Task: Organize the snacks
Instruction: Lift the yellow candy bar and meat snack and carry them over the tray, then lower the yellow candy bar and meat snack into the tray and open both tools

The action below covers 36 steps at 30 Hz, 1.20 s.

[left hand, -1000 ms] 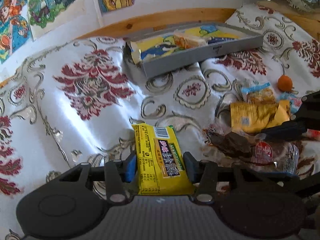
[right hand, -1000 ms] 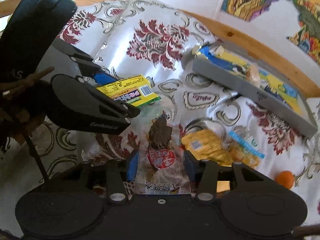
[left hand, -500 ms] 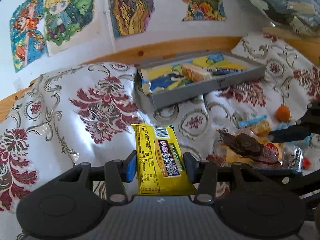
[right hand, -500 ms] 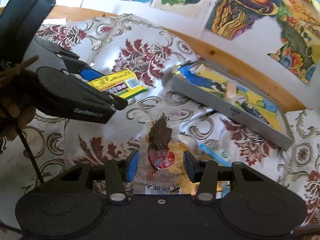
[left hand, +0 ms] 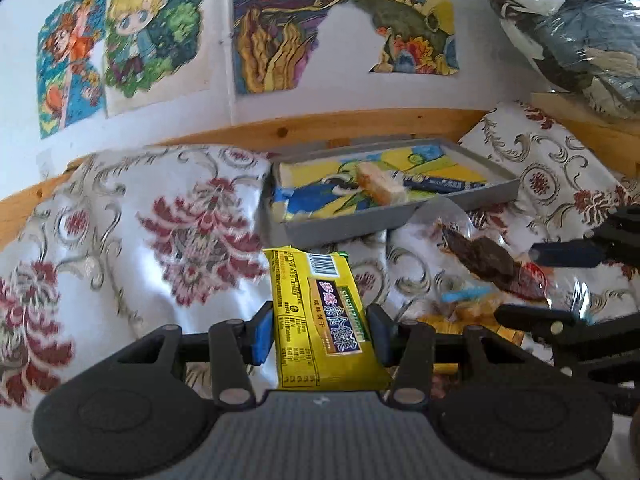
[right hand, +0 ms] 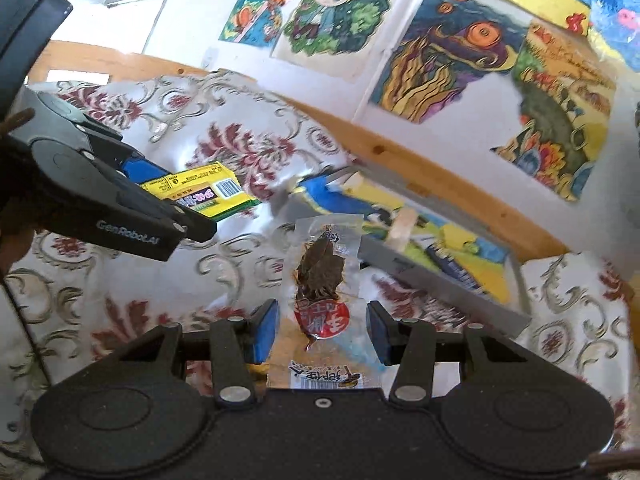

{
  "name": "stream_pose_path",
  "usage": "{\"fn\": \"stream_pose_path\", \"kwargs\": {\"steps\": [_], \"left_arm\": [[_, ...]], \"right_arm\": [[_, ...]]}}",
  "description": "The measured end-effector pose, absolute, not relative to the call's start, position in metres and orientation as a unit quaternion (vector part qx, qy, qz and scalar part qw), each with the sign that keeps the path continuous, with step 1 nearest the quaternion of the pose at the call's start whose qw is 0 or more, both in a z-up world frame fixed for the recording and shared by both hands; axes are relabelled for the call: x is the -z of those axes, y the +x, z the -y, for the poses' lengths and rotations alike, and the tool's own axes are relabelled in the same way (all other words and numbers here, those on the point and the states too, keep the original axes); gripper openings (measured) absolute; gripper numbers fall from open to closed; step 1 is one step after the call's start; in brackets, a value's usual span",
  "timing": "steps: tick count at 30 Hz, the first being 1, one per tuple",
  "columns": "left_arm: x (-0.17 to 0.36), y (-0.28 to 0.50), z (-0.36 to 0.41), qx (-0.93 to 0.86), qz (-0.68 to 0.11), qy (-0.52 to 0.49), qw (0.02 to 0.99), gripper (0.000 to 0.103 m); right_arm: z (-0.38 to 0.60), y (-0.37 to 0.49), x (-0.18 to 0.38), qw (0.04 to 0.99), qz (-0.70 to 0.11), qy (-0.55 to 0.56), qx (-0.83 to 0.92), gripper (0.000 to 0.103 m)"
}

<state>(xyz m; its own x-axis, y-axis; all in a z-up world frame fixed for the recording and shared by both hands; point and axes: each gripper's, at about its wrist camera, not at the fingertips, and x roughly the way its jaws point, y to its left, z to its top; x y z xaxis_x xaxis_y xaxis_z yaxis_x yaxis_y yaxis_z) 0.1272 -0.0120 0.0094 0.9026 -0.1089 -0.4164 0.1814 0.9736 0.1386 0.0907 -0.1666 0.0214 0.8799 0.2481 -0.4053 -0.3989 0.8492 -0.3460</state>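
My left gripper [left hand: 320, 330] is shut on a yellow snack pack [left hand: 312, 280] and holds it in the air, barcode end forward. To its right, my right gripper [left hand: 516, 284] carries a clear packet of dried brown snack [left hand: 484, 264]. In the right wrist view the right gripper [right hand: 322, 332] is shut on that clear packet [right hand: 320, 268], whose red label is near the pads. The left gripper [right hand: 184, 200] with the yellow pack [right hand: 212, 188] is at the left there. A grey tray [left hand: 348, 228] lies ahead of both, also seen as the tray [right hand: 440, 284] behind the packet.
The tray holds a pale wafer bar [left hand: 380, 188] and a blue stick pack [left hand: 440, 182] on a yellow-blue liner. Loose yellow packets [left hand: 472, 316] lie on the flowered cloth [left hand: 160, 240]. A wooden rail [left hand: 280, 128] and a wall with posters stand behind. A plastic-wrapped bundle [left hand: 560, 20] sits top right.
Both grippers have risen off the cloth with their packets and tilted up toward the tray. The clear packet no longer rests on the pile of snacks.
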Motion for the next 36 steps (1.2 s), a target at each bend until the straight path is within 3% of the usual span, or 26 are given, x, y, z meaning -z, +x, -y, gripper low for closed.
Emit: {"fn": "stream_pose_path", "kwargs": {"steps": [14, 27, 36], "left_arm": [[-0.05, 0.242, 0.058, 0.115, -0.221, 0.064, 0.966, 0.052], [-0.045, 0.364, 0.076, 0.072, -0.28, 0.016, 0.957, 0.052], [-0.023, 0.39, 0.072, 0.069, -0.305, 0.016, 0.95, 0.052]], "right_arm": [[0.234, 0.194, -0.043, 0.931, -0.144, -0.304, -0.143, 0.049], [0.235, 0.318, -0.046, 0.949, -0.18, -0.227, -0.12, 0.05], [0.218, 0.342, -0.025, 0.946, -0.201, -0.219, -0.128, 0.05]]}}
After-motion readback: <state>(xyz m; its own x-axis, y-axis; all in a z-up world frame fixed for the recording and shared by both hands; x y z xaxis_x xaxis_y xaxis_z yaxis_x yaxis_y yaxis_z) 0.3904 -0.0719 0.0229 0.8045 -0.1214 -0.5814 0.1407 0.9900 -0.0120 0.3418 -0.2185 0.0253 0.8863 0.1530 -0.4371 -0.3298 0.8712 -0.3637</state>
